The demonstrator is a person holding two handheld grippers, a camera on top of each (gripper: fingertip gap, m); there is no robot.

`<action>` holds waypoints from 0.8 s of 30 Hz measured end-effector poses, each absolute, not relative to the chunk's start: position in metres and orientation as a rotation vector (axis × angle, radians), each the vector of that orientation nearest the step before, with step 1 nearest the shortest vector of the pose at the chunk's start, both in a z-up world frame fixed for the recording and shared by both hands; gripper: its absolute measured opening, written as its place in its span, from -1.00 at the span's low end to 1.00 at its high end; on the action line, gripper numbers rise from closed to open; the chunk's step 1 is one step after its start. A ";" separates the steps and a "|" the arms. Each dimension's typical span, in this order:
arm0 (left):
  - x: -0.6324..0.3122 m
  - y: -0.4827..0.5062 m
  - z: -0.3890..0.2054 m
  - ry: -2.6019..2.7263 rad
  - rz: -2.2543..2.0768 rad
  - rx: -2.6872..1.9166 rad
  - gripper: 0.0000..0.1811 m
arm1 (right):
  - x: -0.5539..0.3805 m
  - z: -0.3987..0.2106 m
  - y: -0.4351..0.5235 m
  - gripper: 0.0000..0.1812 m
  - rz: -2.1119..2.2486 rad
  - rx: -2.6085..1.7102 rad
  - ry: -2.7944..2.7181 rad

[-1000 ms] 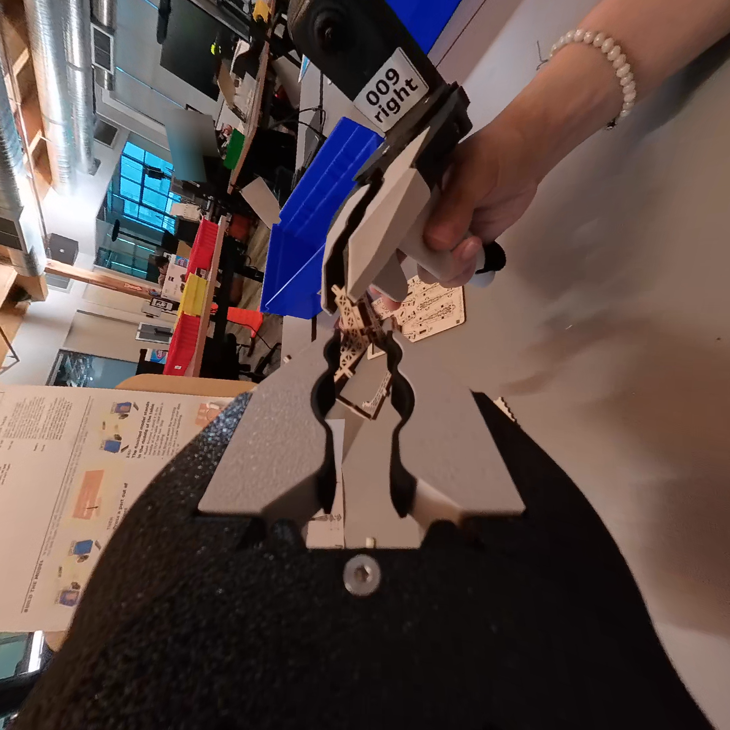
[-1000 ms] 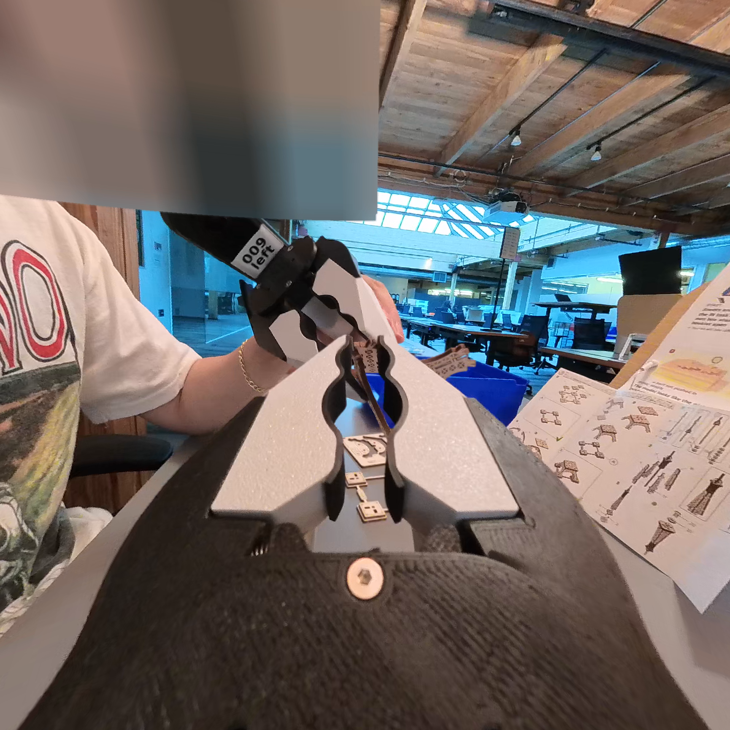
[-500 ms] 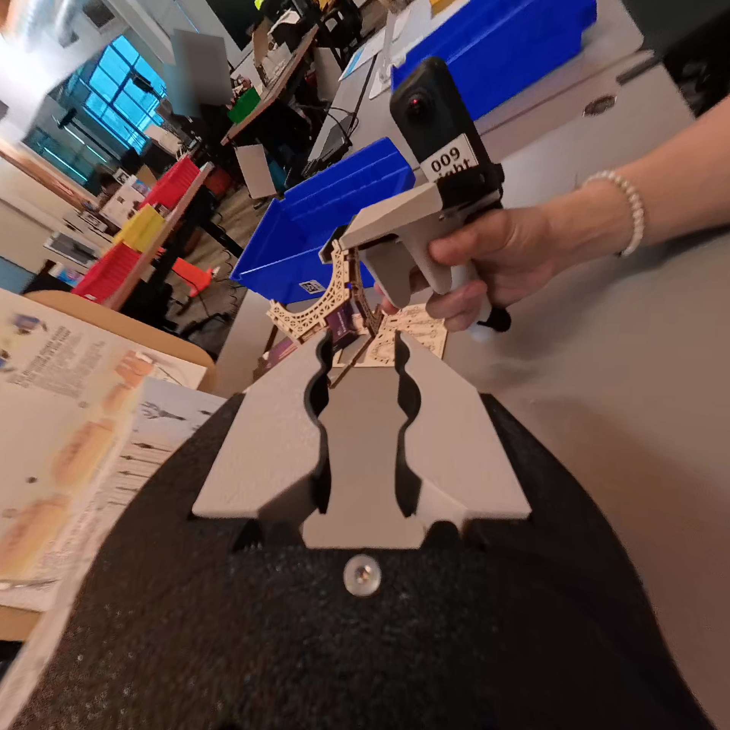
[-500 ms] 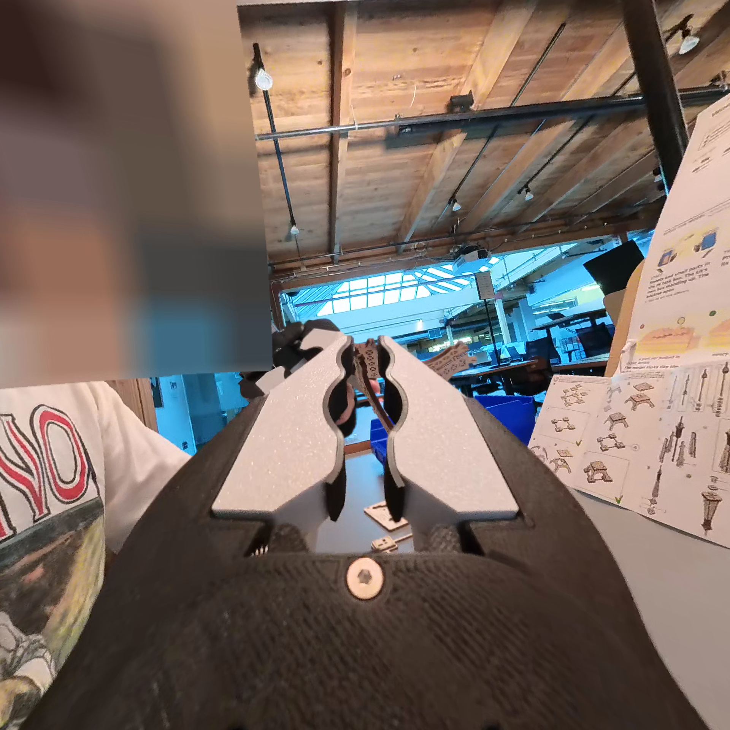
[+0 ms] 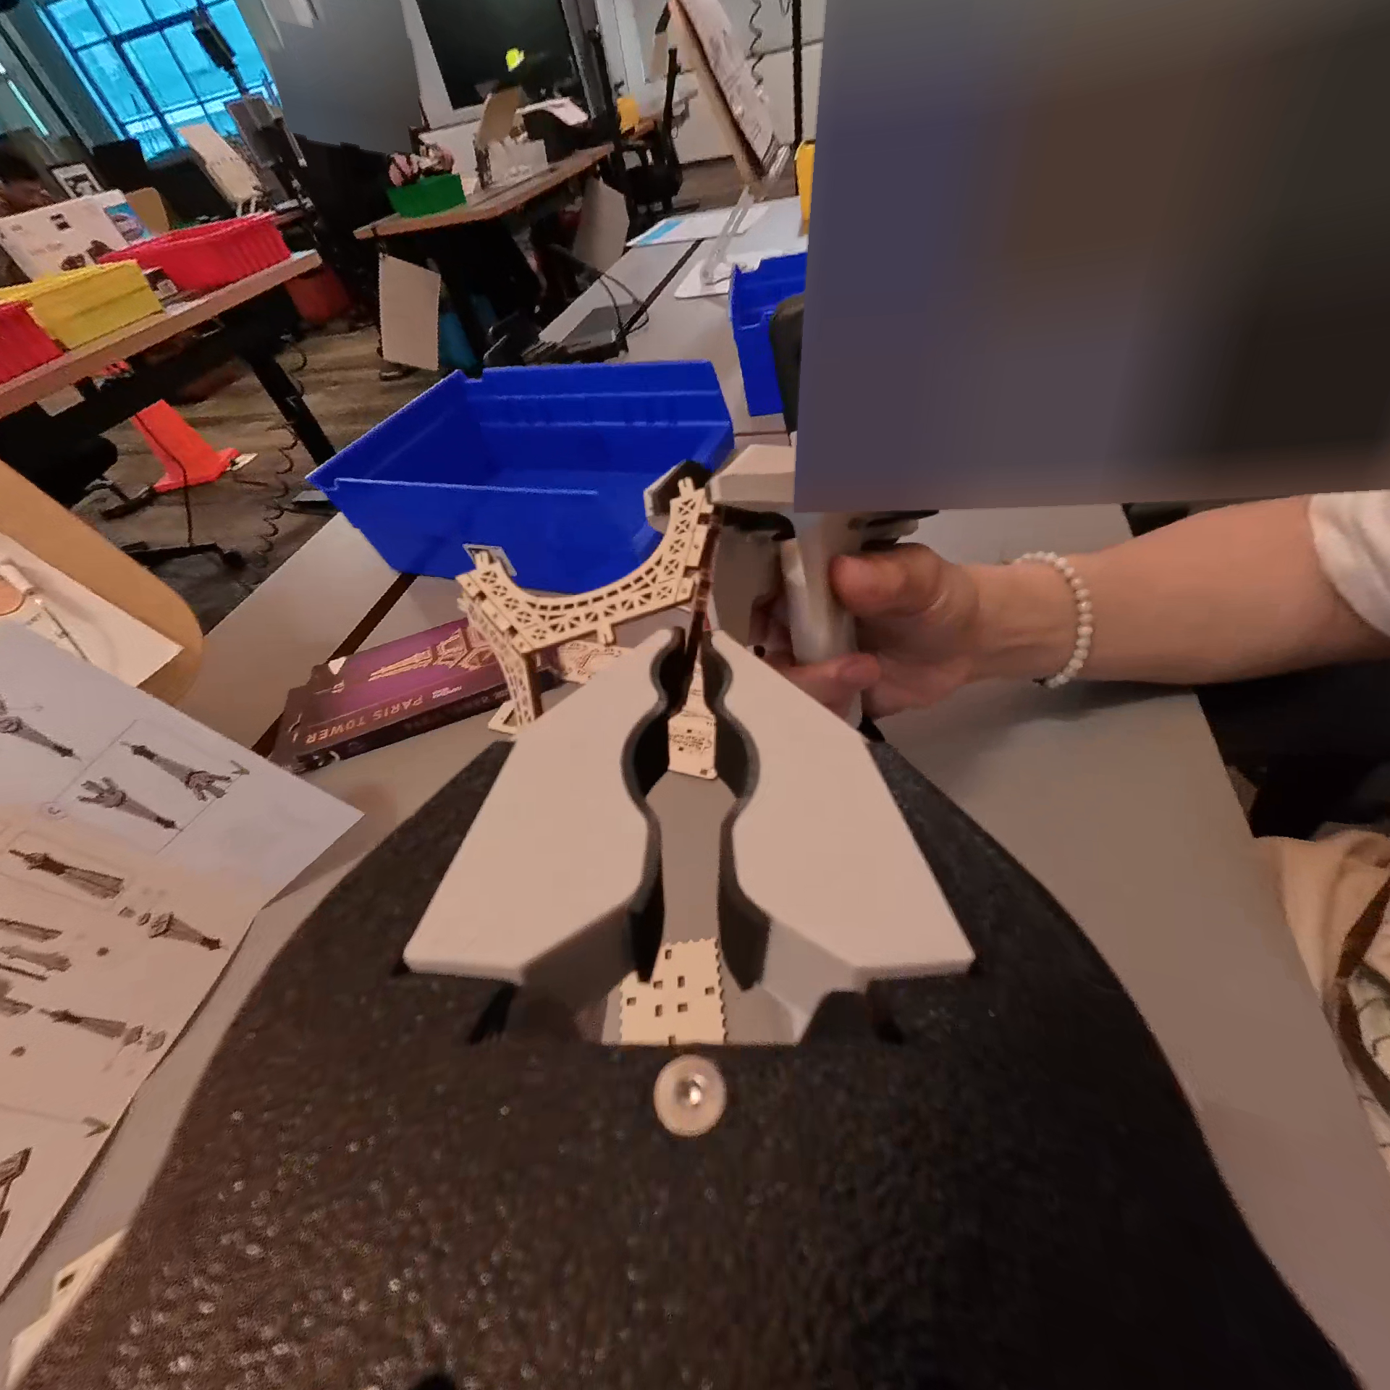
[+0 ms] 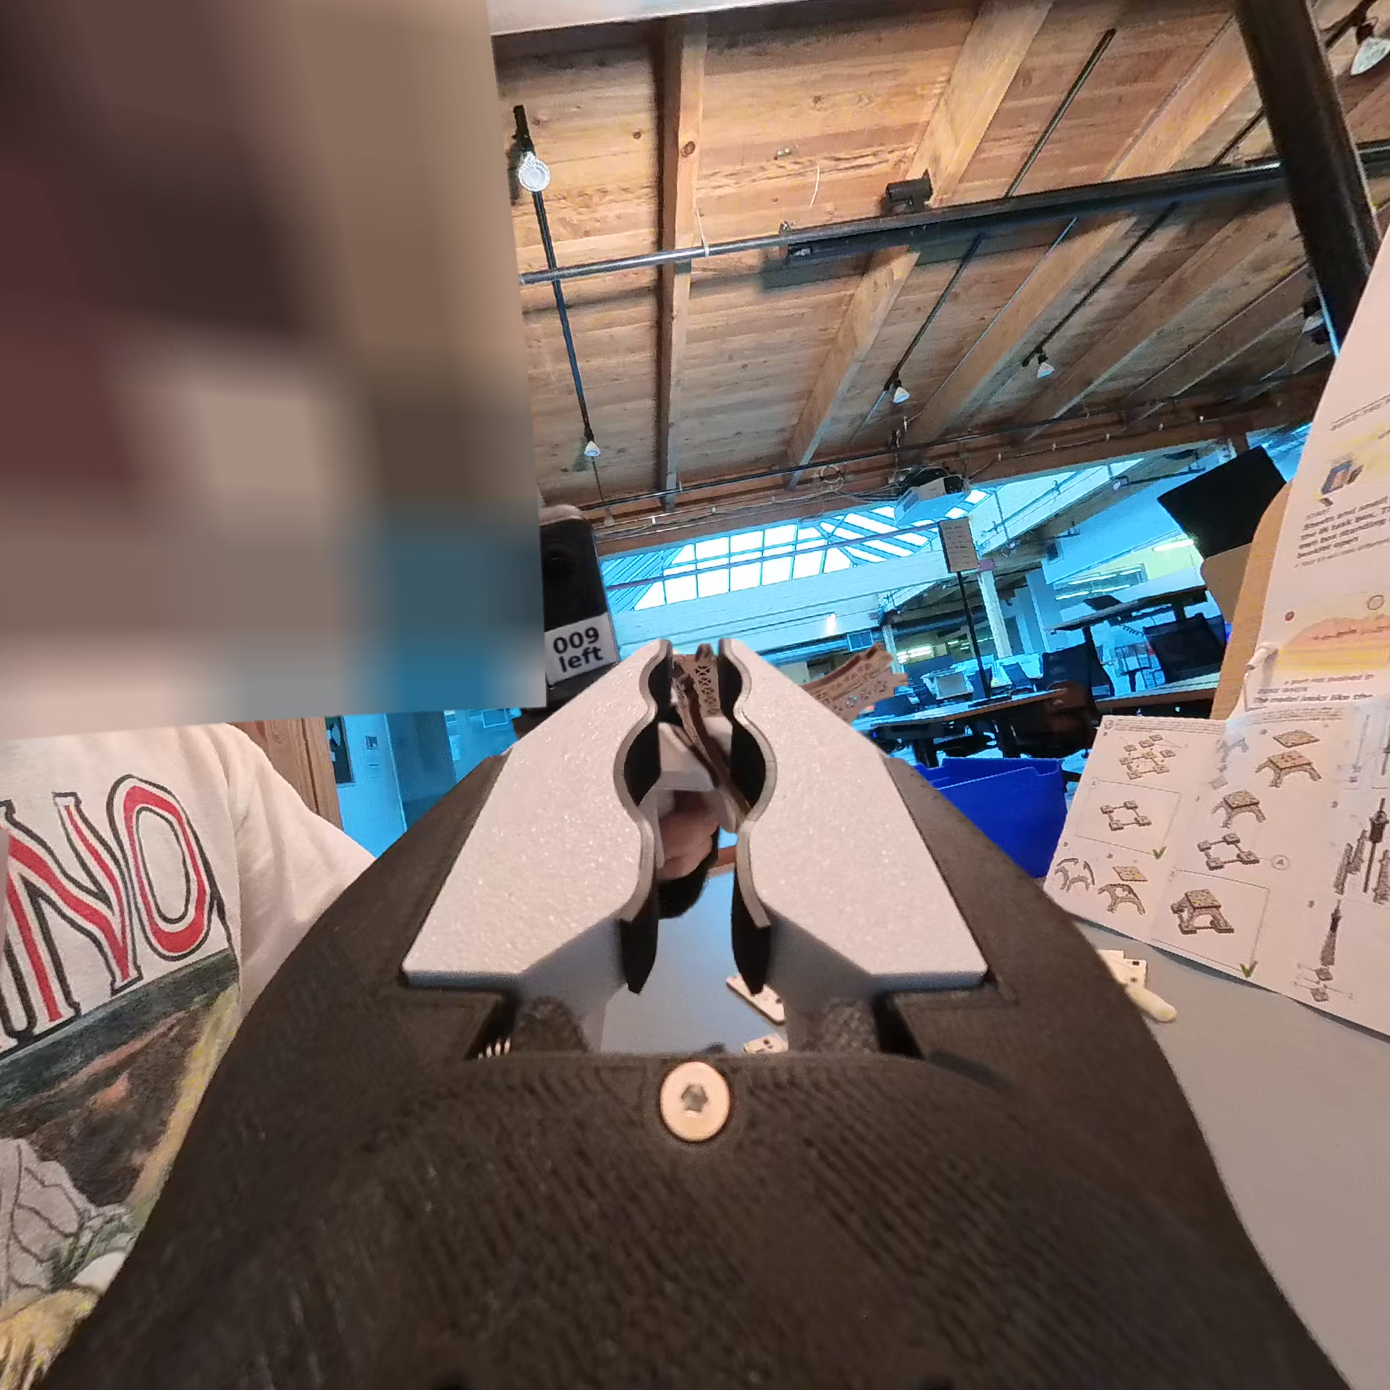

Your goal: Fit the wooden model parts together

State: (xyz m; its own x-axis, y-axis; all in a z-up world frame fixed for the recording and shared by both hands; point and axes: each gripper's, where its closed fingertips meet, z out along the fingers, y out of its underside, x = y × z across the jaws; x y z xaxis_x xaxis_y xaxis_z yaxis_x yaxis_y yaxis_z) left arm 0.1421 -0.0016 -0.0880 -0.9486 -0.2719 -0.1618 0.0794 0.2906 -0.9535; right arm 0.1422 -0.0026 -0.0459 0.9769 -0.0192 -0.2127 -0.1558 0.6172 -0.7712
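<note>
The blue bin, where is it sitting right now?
In the left wrist view the blue bin sits on the grey table, behind the wooden lattice arch and the purple box.

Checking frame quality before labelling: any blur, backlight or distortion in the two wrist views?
Left wrist view: wooden arch and left gripper sharp; instruction sheet at the edge smeared, the table's straight edges bent by the wide lens. Right wrist view: bright windows backlight the wooden piece in the right gripper, leaving it dark; gripper body sharp.
</note>
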 end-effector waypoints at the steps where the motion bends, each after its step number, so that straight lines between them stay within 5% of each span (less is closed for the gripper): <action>1: 0.142 -0.001 -0.087 2.268 -1.714 -0.173 -0.99 | 0.142 -0.046 -0.003 -0.91 0.075 -0.902 0.207; 5: 0.139 0.001 -0.087 2.285 -1.704 -0.117 -1.00 | 0.138 -0.047 -0.003 -0.88 0.042 -0.953 0.153; 11: 0.142 0.012 -0.085 2.296 -1.659 -0.027 -1.00 | 0.138 -0.062 0.004 -0.47 -0.122 -1.152 0.087; 24: 0.123 0.025 -0.113 2.567 -1.467 0.102 -1.00 | 0.140 -0.065 0.007 -0.83 0.150 -1.109 0.173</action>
State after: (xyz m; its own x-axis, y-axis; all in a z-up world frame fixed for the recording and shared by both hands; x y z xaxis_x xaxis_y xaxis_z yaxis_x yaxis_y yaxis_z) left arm 0.1228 0.0246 -0.1131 -0.9808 -0.0311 -0.1926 0.1502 0.5101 -0.8469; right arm 0.1400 0.0066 -0.0647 0.9765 0.0335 -0.2129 -0.2058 0.4378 -0.8752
